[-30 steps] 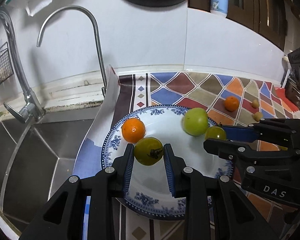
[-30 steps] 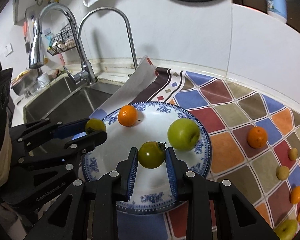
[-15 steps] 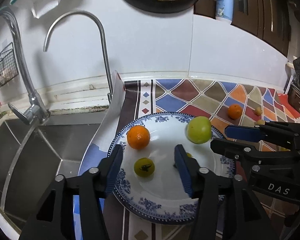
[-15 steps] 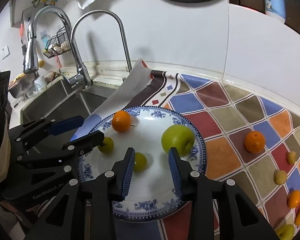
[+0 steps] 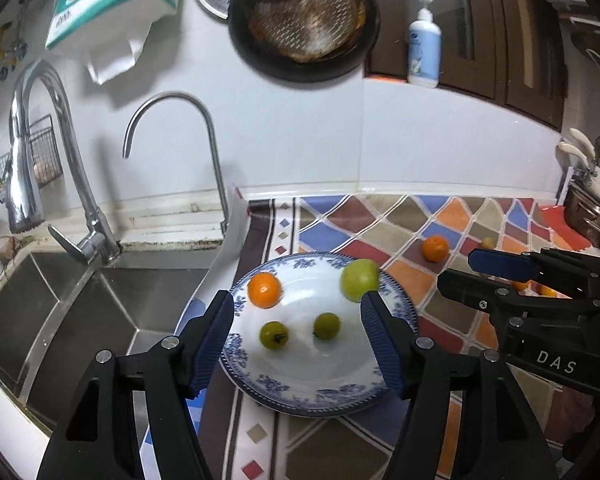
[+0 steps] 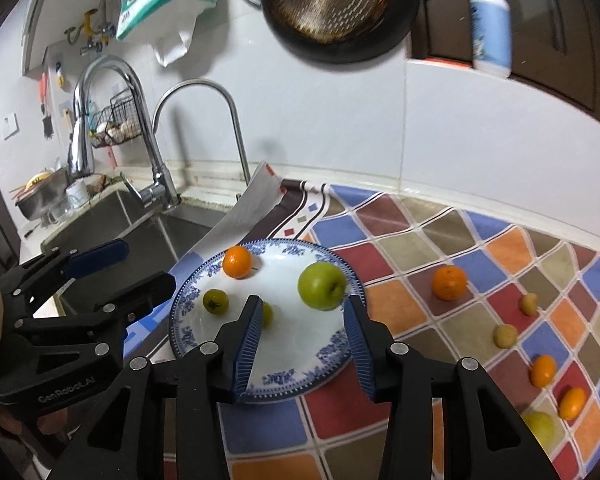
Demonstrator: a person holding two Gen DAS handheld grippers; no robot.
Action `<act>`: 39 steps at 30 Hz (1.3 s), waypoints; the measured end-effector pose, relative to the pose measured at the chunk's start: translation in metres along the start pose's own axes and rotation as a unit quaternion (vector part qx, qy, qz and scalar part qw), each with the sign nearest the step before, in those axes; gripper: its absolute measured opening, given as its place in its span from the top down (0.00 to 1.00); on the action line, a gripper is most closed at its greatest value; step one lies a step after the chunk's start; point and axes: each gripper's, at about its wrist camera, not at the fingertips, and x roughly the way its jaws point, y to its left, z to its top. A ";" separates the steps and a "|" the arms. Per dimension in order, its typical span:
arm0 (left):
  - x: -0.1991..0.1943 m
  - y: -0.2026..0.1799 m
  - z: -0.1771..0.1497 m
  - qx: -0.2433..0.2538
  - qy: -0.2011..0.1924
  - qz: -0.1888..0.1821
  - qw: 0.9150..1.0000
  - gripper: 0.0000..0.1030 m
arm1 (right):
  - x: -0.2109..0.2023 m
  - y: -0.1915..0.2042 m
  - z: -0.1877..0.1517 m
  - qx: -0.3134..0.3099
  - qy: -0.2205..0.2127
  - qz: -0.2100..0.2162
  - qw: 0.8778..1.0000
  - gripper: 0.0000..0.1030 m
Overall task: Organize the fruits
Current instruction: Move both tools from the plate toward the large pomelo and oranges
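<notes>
Resting loose on the plate point(image 5: 340, 400), the two small green tomatoes point(image 5: 274, 335) are smooth, round, light and roll-prone, best pinched across the middle; the left gripper point(image 5: 298, 338) and right gripper point(image 6: 302, 342) have just been opening, both empty

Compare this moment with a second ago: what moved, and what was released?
Both grippers let go: the left gripper and right gripper have just been opening and drew back from the two small green fruits, which now lie free on the plate. The orange and green apple stayed put.
</notes>
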 end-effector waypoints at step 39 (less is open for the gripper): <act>-0.043 -0.189 0.003 0.056 -0.050 -0.099 0.992 0.23 | -0.150 -0.136 -0.058 0.036 -0.068 -0.087 0.993 0.53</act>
